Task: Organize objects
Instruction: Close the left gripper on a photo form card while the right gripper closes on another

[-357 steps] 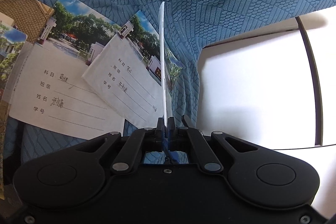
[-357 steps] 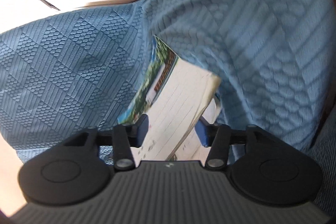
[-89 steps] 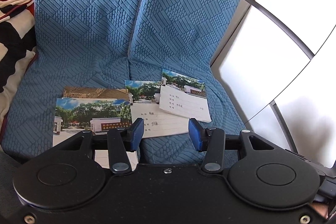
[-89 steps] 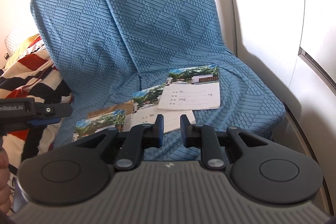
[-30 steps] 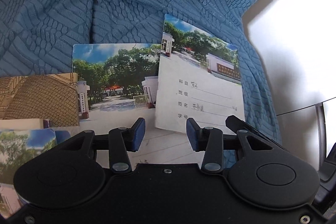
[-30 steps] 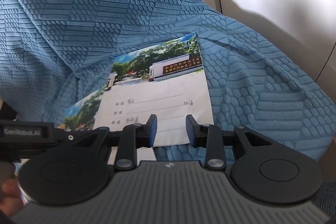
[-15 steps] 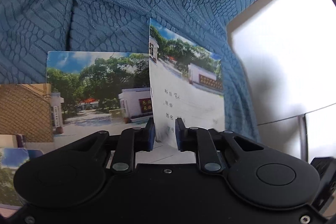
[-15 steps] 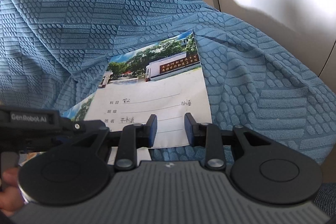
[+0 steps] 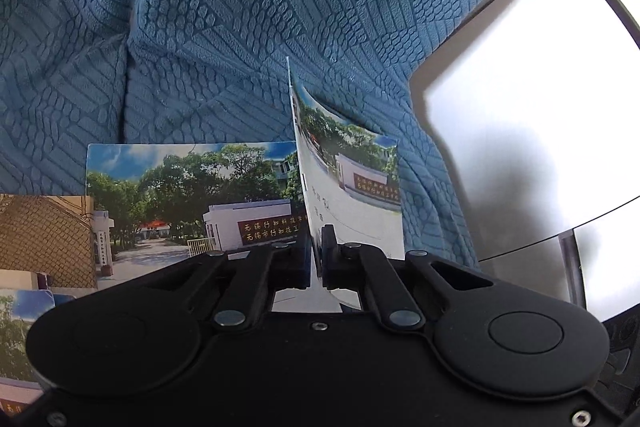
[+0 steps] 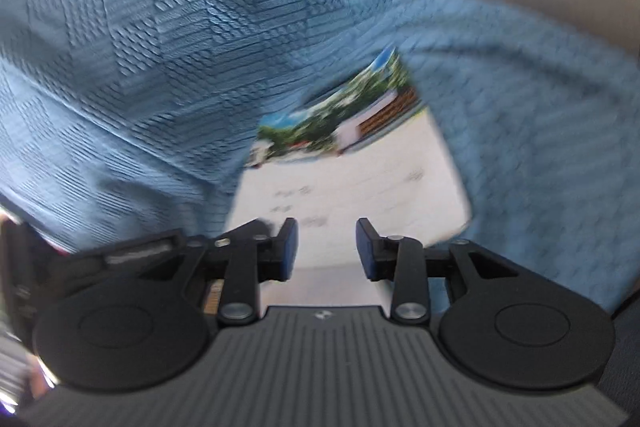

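Observation:
My left gripper (image 9: 316, 247) is shut on the near edge of a thin exercise book (image 9: 352, 183) with a photo cover of trees and a white building. The book stands tilted up on edge over the blue seat cover. A second book (image 9: 192, 199) with the same cover lies flat to its left. In the blurred right wrist view the same lifted book (image 10: 352, 163) fills the middle. My right gripper (image 10: 326, 247) hovers at its near edge, jaws opening, pads apart and not pressing on it.
A brown-covered book (image 9: 44, 235) and another photo-cover book (image 9: 20, 339) lie at the far left. The blue textured seat cover (image 9: 240, 27) rises behind. A white wall panel (image 9: 540, 147) stands on the right. The other hand's gripper body (image 10: 24, 267) shows at the left.
My left gripper closed on the right-hand book and tipped it up off the seat. My right gripper rolled and its jaws spread wider; its view is now blurred.

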